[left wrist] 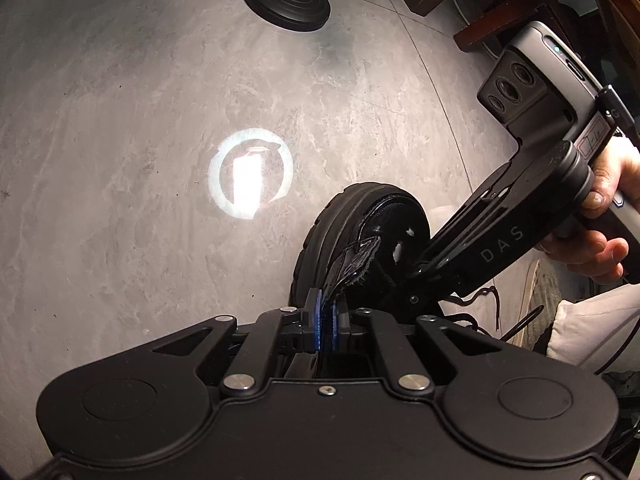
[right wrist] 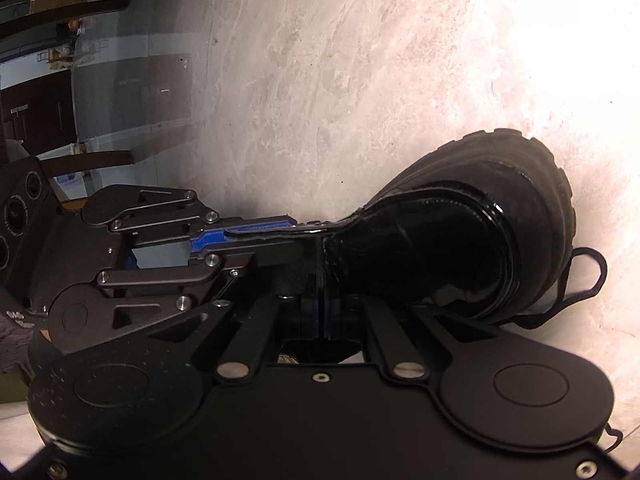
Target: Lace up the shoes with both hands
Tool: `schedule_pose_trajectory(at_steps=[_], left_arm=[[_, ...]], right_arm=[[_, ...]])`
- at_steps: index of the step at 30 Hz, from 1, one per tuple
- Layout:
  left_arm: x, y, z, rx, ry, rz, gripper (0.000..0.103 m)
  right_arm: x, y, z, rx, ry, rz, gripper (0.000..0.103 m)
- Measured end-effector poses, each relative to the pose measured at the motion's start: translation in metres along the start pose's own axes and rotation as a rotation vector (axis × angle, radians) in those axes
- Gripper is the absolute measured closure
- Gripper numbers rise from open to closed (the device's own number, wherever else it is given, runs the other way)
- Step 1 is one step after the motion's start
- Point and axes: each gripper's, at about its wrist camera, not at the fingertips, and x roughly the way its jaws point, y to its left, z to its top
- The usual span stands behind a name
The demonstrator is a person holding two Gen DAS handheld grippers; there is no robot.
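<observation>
Two hand-held grippers, left [left wrist: 327, 312] on shoe tongue [left wrist: 352, 268], right [right wrist: 323, 304] closed.

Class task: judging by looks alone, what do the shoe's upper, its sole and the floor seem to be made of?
Shoe upper: probably patent leather or glossy synthetic; sharp highlights.
Sole: seemingly matte black rubber; ridged and dull.
Floor: seemingly polished stone or stone-look tile; grey veining, thin seams, mirrored lamp glare.

2 close wrist views sharing shoe [left wrist: 360, 236]
</observation>
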Motion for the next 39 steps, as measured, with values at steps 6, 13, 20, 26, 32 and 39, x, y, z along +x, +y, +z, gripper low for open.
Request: schedule_pose_trajectory(at_steps=[6, 13, 20, 26, 32, 39], left_arm=[[0.001, 0.014, 0.003, -0.083, 0.019, -0.049, 0.095], [0.000, 0.011, 0.003, -0.064, 0.017, -0.045, 0.095], [-0.001, 0.012, 0.004, -0.048, 0.016, -0.046, 0.095], [-0.002, 0.009, 0.003, -0.023, 0.013, -0.037, 0.095], [-0.001, 0.005, 0.001, 0.002, 0.007, -0.032, 0.095], [-0.014, 0.019, -0.004, 0.029, -0.008, -0.170, 0.071]], right_arm=[[0.001, -0.001, -0.002, 0.019, -0.012, 0.018, 0.101], [0.002, 0.001, -0.001, 0.026, -0.009, 0.020, 0.101], [0.004, 0.005, 0.004, 0.025, 0.002, 0.021, 0.101], [0.003, 0.005, 0.011, 0.033, -0.011, 0.041, 0.101], [0.005, 0.008, 0.012, 0.022, -0.011, 0.031, 0.101], [0.000, 0.011, 0.012, -0.001, -0.033, 0.016, 0.101]])
